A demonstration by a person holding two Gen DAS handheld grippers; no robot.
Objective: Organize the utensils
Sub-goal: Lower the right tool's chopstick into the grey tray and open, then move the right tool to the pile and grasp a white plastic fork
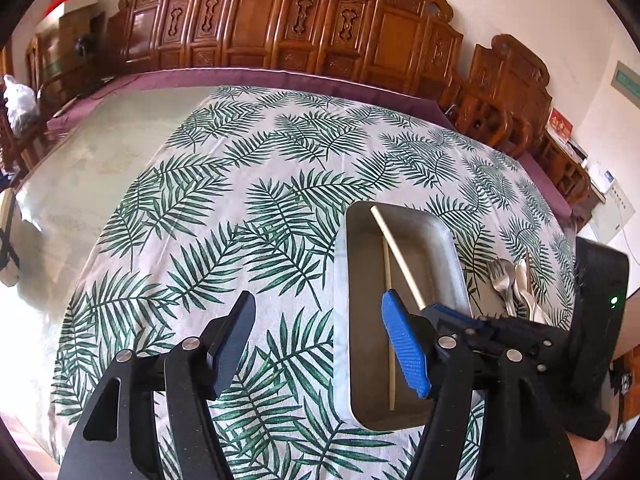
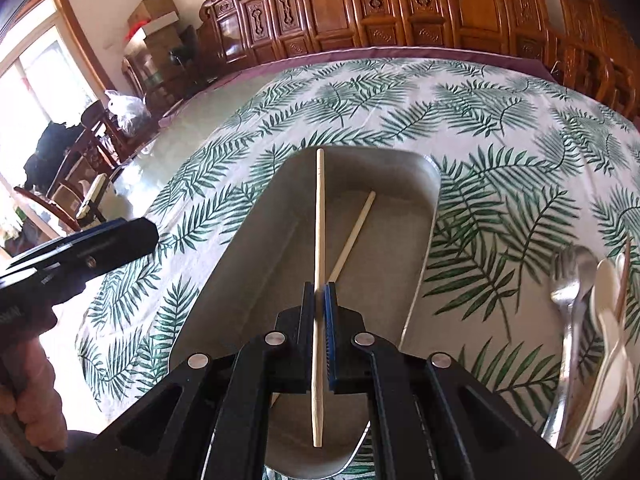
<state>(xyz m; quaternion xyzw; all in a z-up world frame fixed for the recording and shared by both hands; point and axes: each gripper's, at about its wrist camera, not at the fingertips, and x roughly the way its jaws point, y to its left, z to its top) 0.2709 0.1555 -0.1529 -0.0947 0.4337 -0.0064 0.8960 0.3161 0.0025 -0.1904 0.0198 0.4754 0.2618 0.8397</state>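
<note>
Now my right gripper (image 2: 319,300) pinches one chopstick (image 2: 319,240) above the tray (image 2: 248,264), where a second chopstick (image 2: 354,232) lies slanted. My left gripper (image 1: 320,344) hangs open and empty beside the tray's left edge. Forks (image 2: 572,292) and spoons (image 2: 606,308) lie right of it on the leafy cloth (image 2: 500,184)

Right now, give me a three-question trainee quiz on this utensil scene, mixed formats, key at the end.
1. True or false: the right gripper is shut on a pale wooden chopstick.
2. Where does the second wooden chopstick lie? A) on the leaf-print tablecloth B) inside the grey rectangular metal tray C) among the forks
3. Fill in: the left gripper is ____ and holds nothing.

Key: 1 true; 2 B; 3 open. The metal forks and white spoons lie right of the tray.
</note>
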